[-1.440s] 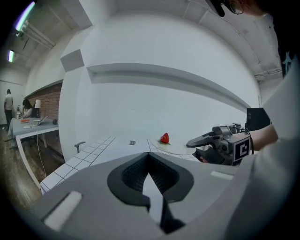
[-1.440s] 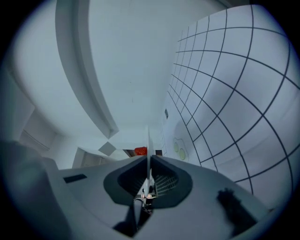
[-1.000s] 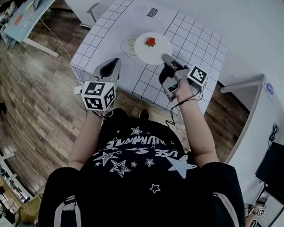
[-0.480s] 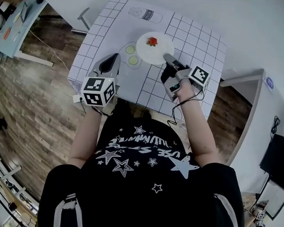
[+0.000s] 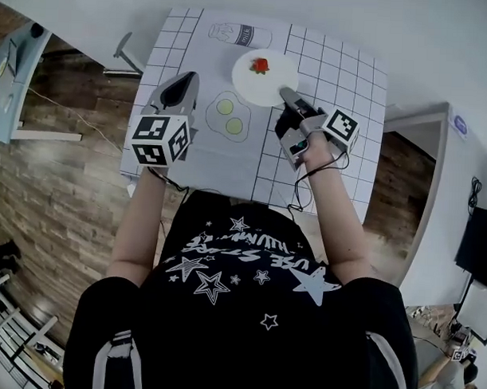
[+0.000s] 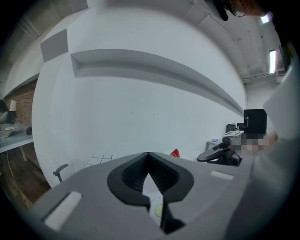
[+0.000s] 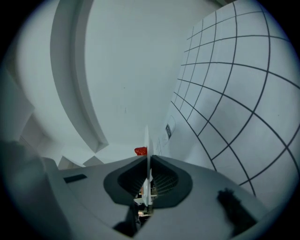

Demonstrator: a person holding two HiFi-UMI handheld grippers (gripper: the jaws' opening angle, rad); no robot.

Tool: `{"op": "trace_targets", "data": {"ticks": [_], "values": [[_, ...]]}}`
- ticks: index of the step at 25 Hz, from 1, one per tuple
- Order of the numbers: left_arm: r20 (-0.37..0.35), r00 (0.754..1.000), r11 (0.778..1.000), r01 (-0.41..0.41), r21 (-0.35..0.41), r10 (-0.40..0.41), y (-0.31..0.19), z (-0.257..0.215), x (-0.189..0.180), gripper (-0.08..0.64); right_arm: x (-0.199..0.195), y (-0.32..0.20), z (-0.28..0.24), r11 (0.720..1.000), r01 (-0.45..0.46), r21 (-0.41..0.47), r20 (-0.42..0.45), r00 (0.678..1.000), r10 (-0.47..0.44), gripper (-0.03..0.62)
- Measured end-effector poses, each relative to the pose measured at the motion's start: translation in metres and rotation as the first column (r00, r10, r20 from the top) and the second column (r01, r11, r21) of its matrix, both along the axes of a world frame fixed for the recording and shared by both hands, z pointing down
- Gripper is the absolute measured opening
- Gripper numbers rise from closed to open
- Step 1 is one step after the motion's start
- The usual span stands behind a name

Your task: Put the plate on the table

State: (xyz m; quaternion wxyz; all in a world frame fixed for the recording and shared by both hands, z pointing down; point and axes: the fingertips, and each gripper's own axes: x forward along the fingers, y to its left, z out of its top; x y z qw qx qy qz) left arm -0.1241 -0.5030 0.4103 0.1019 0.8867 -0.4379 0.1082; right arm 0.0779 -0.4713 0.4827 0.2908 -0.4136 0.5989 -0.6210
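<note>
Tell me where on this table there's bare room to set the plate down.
The table carries only flat prints, so most of it is free: the gridded strip right of the plate, and the plain stretch between the egg drawing and the near edge. Tightest is the left side, under the left gripper; the right gripper grips the plate's rim.

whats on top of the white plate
One small red thing, maybe a strawberry, lies on the plate toward its far edge. The right claw grips the near rim, covering a bit of the surface there.
</note>
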Motion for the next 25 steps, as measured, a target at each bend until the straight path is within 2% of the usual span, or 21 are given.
{"op": "trace_targets", "data": {"ticks": [3,9,14,25], "values": [[-0.007,1.000,1.000,-0.009,-0.002,0.009,-0.022,0.002,-0.002,0.009,-0.006,-0.014,0.003,1.000,0.000,0.008,-0.026,1.000,0.000,0.026],[-0.014,0.999,0.998,-0.047,-0.051,0.046,-0.056,0.028,0.004,0.009,-0.009,-0.042,0.032,0.999,-0.018,-0.049,-0.055,0.998,0.016,0.026],[-0.012,0.998,0.995,-0.058,-0.081,0.057,-0.069,0.040,0.006,0.009,-0.013,-0.058,0.040,0.998,-0.028,-0.052,-0.038,0.999,0.026,0.026],[-0.015,0.998,0.989,-0.068,-0.134,0.066,-0.090,0.075,0.006,0.009,-0.002,-0.086,0.073,0.994,-0.034,-0.104,-0.067,0.997,0.027,0.026]]}}
